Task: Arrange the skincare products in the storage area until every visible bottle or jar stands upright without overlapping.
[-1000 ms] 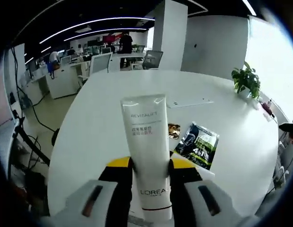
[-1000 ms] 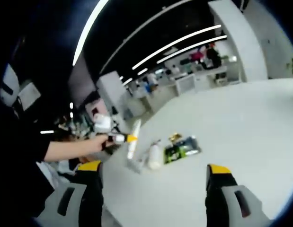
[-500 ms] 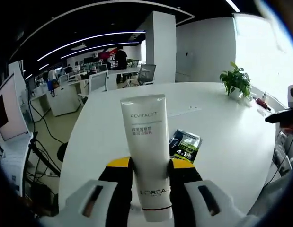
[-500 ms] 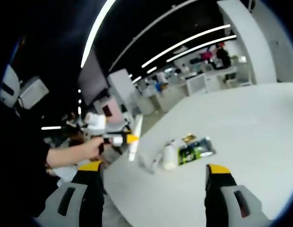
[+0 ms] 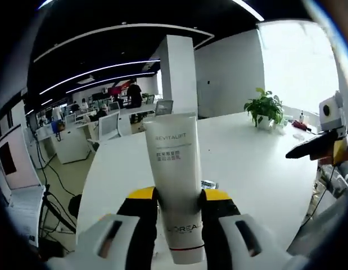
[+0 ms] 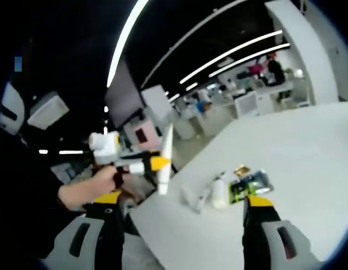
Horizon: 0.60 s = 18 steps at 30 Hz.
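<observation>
Tube, smooth white plastic, clamped in left gripper.

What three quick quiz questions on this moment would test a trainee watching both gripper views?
1. True or false: the left gripper is shut on the white tube.
2. The right gripper is: A open, B shut on a bottle, C shut on a sachet.
3. Fill in: the small white bottle on the white table lies beside a dark ____.

Key: 1 true; 2 A; 3 sachet.
</observation>
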Tool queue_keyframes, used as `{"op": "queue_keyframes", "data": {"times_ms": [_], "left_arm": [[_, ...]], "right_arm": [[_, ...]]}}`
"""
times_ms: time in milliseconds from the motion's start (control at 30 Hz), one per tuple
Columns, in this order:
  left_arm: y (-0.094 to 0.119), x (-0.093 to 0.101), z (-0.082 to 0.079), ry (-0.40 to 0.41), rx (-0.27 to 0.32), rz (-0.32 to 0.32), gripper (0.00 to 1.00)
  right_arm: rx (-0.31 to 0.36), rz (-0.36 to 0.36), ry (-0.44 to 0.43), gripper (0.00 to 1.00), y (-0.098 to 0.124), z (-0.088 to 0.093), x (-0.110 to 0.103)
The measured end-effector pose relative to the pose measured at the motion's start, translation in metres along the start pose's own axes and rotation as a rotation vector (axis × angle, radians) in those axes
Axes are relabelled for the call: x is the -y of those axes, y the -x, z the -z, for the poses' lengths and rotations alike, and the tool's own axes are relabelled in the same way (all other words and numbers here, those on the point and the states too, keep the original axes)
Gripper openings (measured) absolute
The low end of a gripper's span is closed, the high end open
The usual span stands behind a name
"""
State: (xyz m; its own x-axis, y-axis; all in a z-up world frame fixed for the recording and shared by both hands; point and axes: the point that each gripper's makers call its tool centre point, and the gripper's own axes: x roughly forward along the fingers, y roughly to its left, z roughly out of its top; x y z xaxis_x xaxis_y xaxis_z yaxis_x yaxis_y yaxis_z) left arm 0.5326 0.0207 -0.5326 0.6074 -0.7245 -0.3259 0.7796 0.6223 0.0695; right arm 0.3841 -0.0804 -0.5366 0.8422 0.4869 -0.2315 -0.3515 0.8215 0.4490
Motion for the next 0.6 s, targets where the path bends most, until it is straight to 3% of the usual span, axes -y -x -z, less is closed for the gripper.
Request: {"op": "queue_keyframes", "data": {"times_ms": [133, 233, 600], "left_arm": [[0.009, 0.018, -0.017, -0.018, 0.037, 0.033, 0.31], [0.013, 0.028, -0.024, -0.039, 0.054, 0.049, 0.31], [0.031, 0.058, -0.046, -0.081, 0.108, 0.097, 0.31]], "right_arm": [[-0.004, -0.029, 0.032, 0.79, -0.005, -0.008, -0.013], [0.042, -0.061, 0.016, 0.80, -0.007, -0.023, -0.024], [0.118, -0.073, -0.019, 0.69, -0.022, -0.051, -0.041]]}}
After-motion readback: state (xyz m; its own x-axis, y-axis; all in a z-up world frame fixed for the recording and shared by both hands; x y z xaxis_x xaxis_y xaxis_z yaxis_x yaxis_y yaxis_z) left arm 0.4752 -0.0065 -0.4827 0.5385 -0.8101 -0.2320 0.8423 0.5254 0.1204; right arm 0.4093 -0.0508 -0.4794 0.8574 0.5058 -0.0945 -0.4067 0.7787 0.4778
